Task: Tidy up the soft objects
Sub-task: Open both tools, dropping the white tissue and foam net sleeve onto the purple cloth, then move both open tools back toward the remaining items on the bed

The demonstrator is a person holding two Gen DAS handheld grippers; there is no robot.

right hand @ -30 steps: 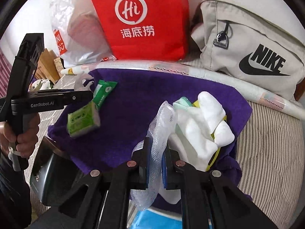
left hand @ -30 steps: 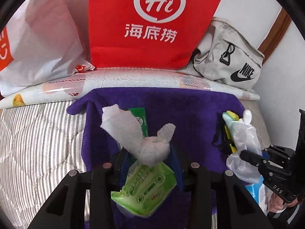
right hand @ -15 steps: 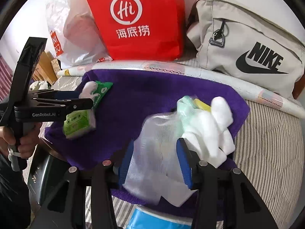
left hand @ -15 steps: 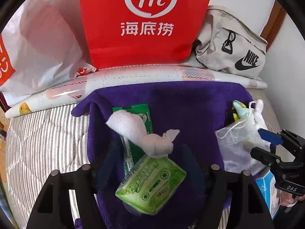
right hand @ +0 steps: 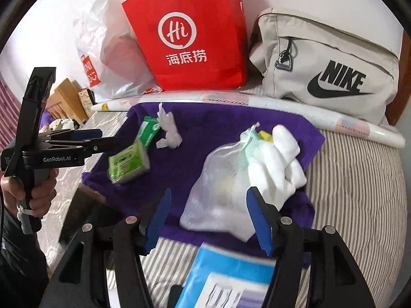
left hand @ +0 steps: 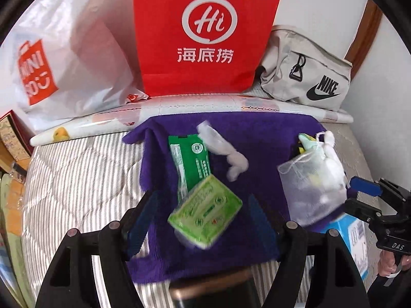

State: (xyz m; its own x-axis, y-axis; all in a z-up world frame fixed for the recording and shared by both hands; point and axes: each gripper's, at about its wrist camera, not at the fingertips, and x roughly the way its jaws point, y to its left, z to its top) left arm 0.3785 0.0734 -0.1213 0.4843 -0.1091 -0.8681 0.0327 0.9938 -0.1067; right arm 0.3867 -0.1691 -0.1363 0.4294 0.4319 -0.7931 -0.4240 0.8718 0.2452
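Striped bedding (left hand: 77, 179) carries a purple towel (left hand: 257, 138), on which the soft objects lie. At the towel's right side, a translucent mesh drawstring pouch (right hand: 221, 177) rests against a pile of white cotton pads (right hand: 280, 159); pale green and yellow items (right hand: 265, 135) behind them are mostly hidden. At the left side lie a light green tissue pack (left hand: 205, 215) printed with a cassette motif, blurred in the left wrist view, a dark green sachet (left hand: 192, 159) partly beneath it whose print is too small to read, and a twisted white tissue (left hand: 226, 151). The left gripper (left hand: 197, 220) has just spread its jaws and stands above the tissue pack, not pressing it. The right gripper (right hand: 213, 220) has likewise just been widening; the pouch lies between its blue pads (right hand: 259, 220), released. Behind the towel: a red bag (left hand: 203, 33) marked "Hi 海底捞", a grey "NIKE" pouch (right hand: 328, 66), and a white plastic bag (left hand: 64, 59) whose orange logo is partly cut off. A blue-and-white box (right hand: 231, 277) is cropped at the lower edge.
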